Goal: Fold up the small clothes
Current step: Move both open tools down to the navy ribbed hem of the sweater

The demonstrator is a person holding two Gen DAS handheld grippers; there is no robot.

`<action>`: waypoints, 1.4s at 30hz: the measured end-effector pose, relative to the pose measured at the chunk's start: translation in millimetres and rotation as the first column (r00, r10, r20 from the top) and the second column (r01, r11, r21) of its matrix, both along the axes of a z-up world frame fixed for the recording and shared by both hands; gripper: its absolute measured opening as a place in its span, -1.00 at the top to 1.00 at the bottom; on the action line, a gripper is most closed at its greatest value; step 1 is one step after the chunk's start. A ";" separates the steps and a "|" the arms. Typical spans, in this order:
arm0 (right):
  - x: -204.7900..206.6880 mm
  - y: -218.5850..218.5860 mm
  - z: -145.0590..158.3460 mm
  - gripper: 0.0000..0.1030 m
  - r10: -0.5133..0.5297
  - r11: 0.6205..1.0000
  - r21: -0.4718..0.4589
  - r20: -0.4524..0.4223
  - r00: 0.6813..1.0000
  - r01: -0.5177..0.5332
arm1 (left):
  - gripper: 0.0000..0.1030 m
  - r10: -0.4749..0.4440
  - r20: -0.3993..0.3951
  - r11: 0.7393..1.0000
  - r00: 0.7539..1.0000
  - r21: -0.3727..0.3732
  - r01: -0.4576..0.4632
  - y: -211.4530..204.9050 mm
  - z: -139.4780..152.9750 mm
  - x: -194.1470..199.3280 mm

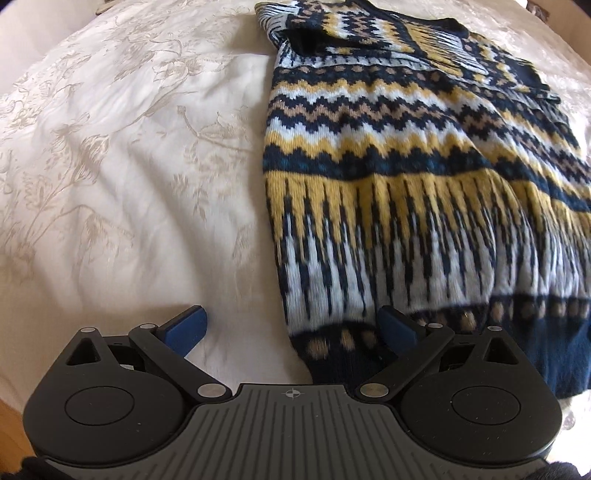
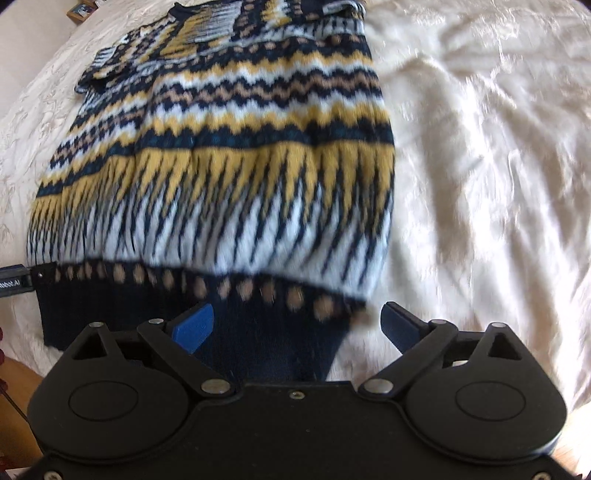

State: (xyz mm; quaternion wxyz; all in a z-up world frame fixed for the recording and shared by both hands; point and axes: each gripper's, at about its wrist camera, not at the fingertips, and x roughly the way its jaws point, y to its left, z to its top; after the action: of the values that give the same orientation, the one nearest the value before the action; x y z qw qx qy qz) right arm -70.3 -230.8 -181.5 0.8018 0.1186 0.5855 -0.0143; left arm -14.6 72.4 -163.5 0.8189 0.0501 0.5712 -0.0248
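A knitted sweater (image 1: 388, 177) in navy, yellow, white and tan zigzag bands lies flat on a cream bedspread (image 1: 129, 166), sleeves folded in over the chest at the far end. Its navy hem is nearest me. My left gripper (image 1: 291, 325) is open, its jaws straddling the hem's left corner. My right gripper (image 2: 297, 321) is open over the hem's right corner of the sweater (image 2: 229, 166). The left gripper's body (image 2: 14, 282) shows at the hem's far left edge in the right wrist view.
The cream floral bedspread (image 2: 480, 184) spreads wrinkled on both sides of the sweater. A wooden floor strip (image 2: 18, 398) shows at the near edge. Small framed objects (image 2: 83, 9) lie beyond the bed's far left.
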 end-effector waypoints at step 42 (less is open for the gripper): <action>-49.6 6.3 -1.8 -0.72 0.023 0.990 0.132 0.180 0.983 -0.047 | -0.94 -0.169 0.126 0.973 0.977 -0.137 0.186 -12.0 -14.5 -80.2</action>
State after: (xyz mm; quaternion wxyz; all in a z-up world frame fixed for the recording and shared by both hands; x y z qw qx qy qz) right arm -119.9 -224.5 -183.3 0.8411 0.1630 0.5132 0.0502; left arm -94.7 60.5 -178.0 0.8460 0.0414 0.5135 -0.1377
